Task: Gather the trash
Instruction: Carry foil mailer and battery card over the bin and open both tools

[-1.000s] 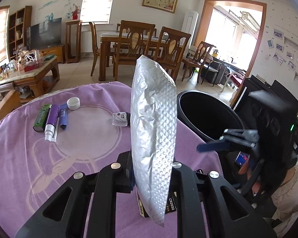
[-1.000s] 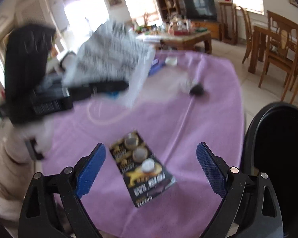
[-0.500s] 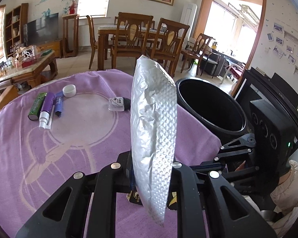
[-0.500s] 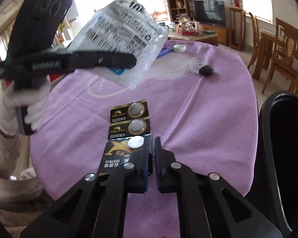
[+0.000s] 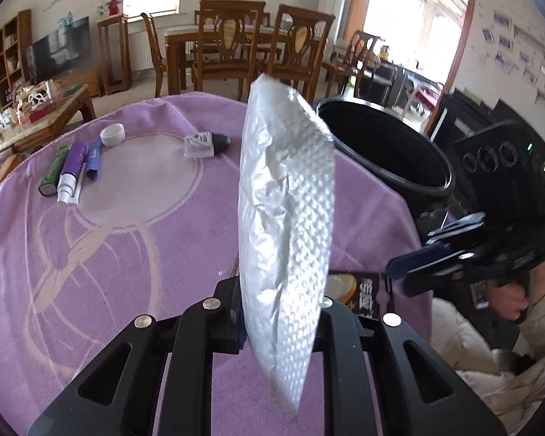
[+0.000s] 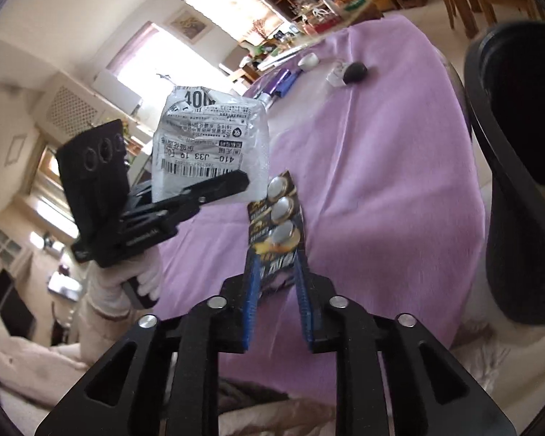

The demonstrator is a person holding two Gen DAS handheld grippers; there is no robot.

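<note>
Over purple cloth (image 5: 101, 272), left gripper (image 5: 279, 312) jaws pinching crinkled silver bubble mailer (image 5: 287, 218); right gripper (image 6: 276, 290) jaws opening, glossy battery card (image 6: 278, 225) between

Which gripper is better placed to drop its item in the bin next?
Left gripper: shut on the mailer, near the bin. Right gripper is opening around the battery card.

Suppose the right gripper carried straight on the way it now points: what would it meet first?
The battery card standing between the right gripper's opening jaws. Beyond it probably lies the purple tablecloth, though depth is hard to judge in this fisheye view.
</note>
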